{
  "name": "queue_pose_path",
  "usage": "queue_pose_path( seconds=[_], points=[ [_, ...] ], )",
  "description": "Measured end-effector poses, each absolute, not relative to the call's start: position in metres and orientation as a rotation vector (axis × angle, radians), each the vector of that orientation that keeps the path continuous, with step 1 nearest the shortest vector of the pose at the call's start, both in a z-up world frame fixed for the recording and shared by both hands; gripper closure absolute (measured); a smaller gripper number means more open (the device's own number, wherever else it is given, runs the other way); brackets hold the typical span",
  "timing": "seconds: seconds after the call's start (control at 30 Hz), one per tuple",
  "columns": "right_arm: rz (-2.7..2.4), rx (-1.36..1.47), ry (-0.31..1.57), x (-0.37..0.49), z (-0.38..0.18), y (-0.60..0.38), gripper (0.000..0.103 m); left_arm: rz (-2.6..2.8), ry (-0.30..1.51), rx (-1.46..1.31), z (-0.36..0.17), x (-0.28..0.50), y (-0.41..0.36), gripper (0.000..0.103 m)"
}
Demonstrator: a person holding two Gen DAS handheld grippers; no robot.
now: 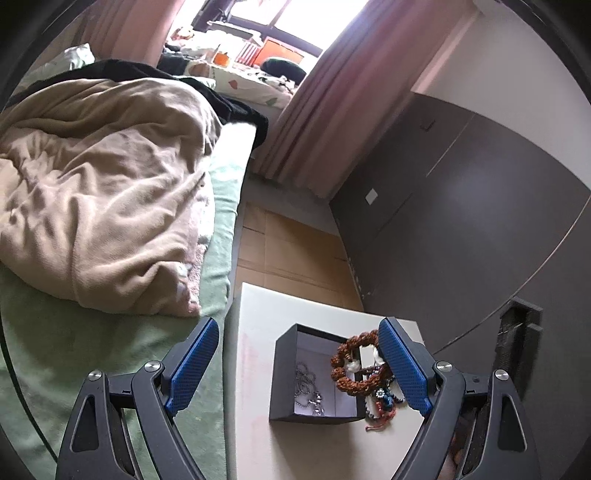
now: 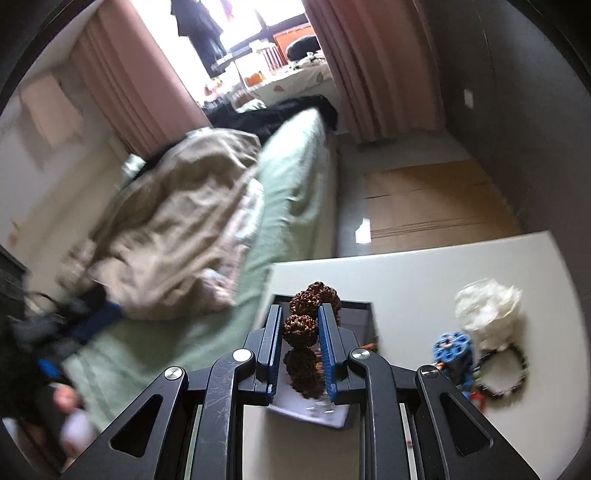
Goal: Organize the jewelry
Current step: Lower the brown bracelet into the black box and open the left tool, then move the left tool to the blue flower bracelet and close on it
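So roughly halfway: a chain (image 1: 308,387) already lies in the box (image 1: 314,413), the right gripper (image 2: 300,325) is pinching the brown bead bracelet (image 2: 301,328) above it, the left gripper (image 1: 295,365) gapes empty, and other bracelets (image 2: 506,373) wait on the table (image 2: 424,266) to the right.

A bed (image 1: 218,206) with a rumpled beige blanket (image 1: 99,192) fills the left of the frame. Pink curtains (image 1: 317,122) frame a bright window (image 1: 295,14) at top; a dark wardrobe (image 1: 461,229) stands right.
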State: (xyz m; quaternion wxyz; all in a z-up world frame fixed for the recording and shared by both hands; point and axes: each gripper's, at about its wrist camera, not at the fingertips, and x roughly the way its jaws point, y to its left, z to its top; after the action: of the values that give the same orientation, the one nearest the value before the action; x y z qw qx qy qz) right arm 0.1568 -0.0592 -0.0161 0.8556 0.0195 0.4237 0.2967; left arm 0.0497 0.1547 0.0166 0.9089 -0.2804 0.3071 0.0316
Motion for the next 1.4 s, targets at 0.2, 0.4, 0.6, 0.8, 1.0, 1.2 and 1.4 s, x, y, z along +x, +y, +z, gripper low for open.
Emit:
queue_pose_path(
  seconds=[0.2,0.4,0.6,0.8,1.0,1.2,1.4],
  points=[
    [0.526,-0.186,0.920,0.155,-0.025,-0.035,0.082,0.067,0.598,-0.634,0.020,0.042,0.172,0.015],
    [0.542,-0.229,1.019,0.158,-0.052,-0.018,0.082,0.093,0.576,-0.672,0.020,0.031,0.189,0.015],
    [0.689,0.008,1.136,0.165,-0.061,-0.028,0.076,0.118,0.570,-0.703,0.017,0.024,0.202,0.015],
    [0.684,0.113,1.056,0.158,-0.036,-0.062,0.050,0.111,0.578,-0.687,0.017,0.028,0.197,0.015],
    [0.635,0.173,0.990,0.153,-0.019,-0.115,0.039,0.095,0.602,-0.613,0.016,0.042,0.167,0.015],
    [0.558,0.264,0.966,0.153,-0.026,-0.173,0.012,0.058,0.665,-0.511,0.010,0.062,0.125,0.015],
    [0.501,0.287,1.004,0.153,-0.042,-0.206,0.011,0.003,0.716,-0.478,-0.001,0.079,0.087,0.015]
  ],
)
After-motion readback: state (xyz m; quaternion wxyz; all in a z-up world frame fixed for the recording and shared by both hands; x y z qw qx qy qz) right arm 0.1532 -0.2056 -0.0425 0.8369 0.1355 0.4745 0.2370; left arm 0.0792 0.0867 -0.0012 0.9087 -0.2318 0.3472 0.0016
